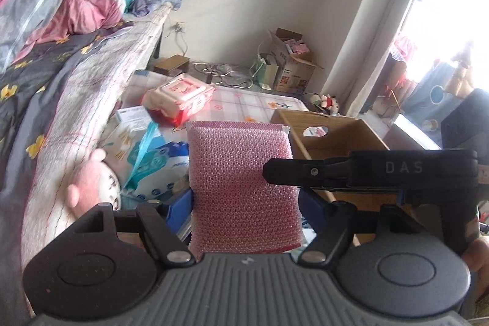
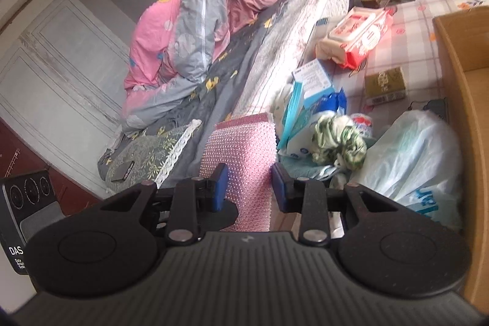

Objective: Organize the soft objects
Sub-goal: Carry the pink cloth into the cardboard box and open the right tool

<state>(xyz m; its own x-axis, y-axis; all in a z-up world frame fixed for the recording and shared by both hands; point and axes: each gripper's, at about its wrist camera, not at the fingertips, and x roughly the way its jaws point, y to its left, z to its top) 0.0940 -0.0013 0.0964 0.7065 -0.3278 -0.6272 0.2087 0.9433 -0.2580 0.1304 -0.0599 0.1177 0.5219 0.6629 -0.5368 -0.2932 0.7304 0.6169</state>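
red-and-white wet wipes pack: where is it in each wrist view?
Left wrist: wet wipes pack left of centre, on the checked mat beside the bed edge.
Right wrist: same pack upper right, on the mat left of the cardboard box.
Shared landmark: pink bubble-wrap pad, centre of both.

Lower end of the pink bubble-wrap pouch [image 1: 241, 188] hidden behind the left gripper's body, brown cardboard box [image 2: 461, 100] cut off by the right edge, white plastic bag [image 2: 418, 161] lettering partly cut, red-and-white wipes pack [image 1: 180, 98] print too blurred to read, window [image 1: 443, 20] scene washed out.
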